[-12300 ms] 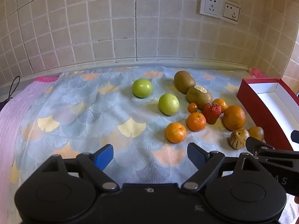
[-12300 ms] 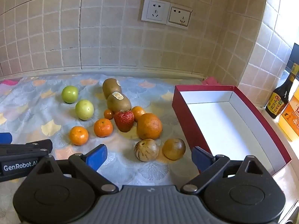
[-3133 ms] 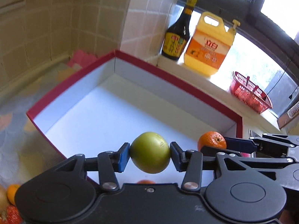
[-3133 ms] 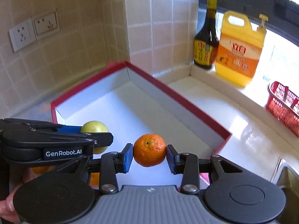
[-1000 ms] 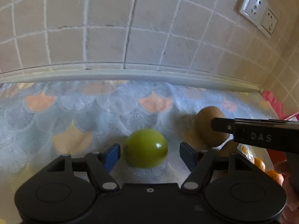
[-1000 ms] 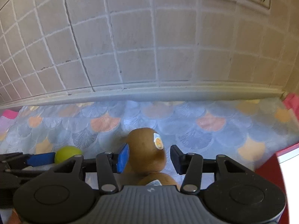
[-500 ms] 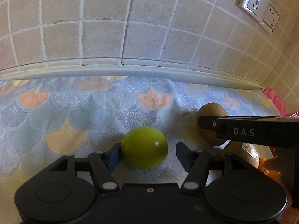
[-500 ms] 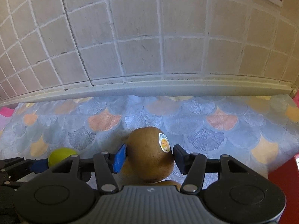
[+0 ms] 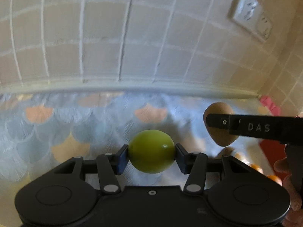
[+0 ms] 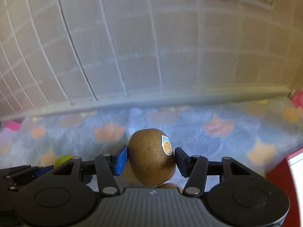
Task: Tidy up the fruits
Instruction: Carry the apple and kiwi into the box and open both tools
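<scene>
My left gripper (image 9: 151, 154) is shut on a green round fruit (image 9: 151, 151) and holds it above the patterned cloth (image 9: 85, 124). My right gripper (image 10: 150, 159) is shut on a brown kiwi (image 10: 151, 158) with a sticker, lifted off the cloth. In the left wrist view the kiwi (image 9: 217, 111) shows at the right, partly behind the right gripper's black finger (image 9: 246, 126). In the right wrist view the green fruit (image 10: 62, 159) peeks out at the lower left. Both views are blurred.
The tiled wall (image 9: 132, 37) with a socket (image 9: 250, 20) rises close behind the cloth. A corner of the red box (image 10: 284, 168) shows at the right. Another kiwi (image 10: 170, 185) lies just under the held one. Small orange fruits (image 9: 272, 177) lie at the lower right.
Both grippers have closed on their fruits, the left on the green fruit and the right on the kiwi. Both fruits have lifted off the cloth.
</scene>
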{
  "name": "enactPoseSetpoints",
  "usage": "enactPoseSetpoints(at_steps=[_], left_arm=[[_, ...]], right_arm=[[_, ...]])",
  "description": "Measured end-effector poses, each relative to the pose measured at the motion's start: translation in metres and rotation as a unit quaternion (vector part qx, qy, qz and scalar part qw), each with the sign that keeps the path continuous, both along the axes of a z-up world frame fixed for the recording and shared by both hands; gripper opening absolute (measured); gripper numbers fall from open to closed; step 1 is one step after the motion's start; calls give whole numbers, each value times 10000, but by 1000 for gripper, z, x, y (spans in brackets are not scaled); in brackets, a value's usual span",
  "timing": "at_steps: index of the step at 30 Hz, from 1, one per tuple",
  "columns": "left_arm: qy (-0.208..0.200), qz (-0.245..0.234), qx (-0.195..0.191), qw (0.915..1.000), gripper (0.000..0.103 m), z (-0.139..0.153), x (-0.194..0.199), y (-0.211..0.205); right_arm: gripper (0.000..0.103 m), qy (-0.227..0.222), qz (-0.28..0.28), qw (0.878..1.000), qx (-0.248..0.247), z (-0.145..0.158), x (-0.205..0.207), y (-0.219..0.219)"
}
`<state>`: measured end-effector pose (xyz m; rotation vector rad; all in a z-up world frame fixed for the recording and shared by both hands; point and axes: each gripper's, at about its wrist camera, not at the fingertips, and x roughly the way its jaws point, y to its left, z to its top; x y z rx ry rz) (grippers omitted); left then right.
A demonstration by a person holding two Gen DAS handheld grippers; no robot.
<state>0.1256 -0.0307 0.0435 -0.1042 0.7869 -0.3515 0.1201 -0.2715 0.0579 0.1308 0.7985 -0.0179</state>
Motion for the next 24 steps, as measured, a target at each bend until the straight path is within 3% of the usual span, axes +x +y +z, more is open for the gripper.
enactPoseSetpoints(at_steps=[6, 12, 19, 24], left_arm=[[-649, -348, -88, 9972, 61, 53, -26, -21], [-1145, -1020, -369, 9875, 61, 99, -52, -66], [-1246, -2042, -580, 9692, 61, 124, -77, -144], [-1017, -2801, -676, 9522, 61, 121, -98, -204]], right_arm=[[56, -651, -313, 9973, 88, 58, -44, -31], [56, -1154, -835, 9898, -64, 98, -105, -78], [56, -1357, -1796, 9740, -268, 109, -185, -151], [56, -1155, -2538, 9599, -304, 117, -239, -179]])
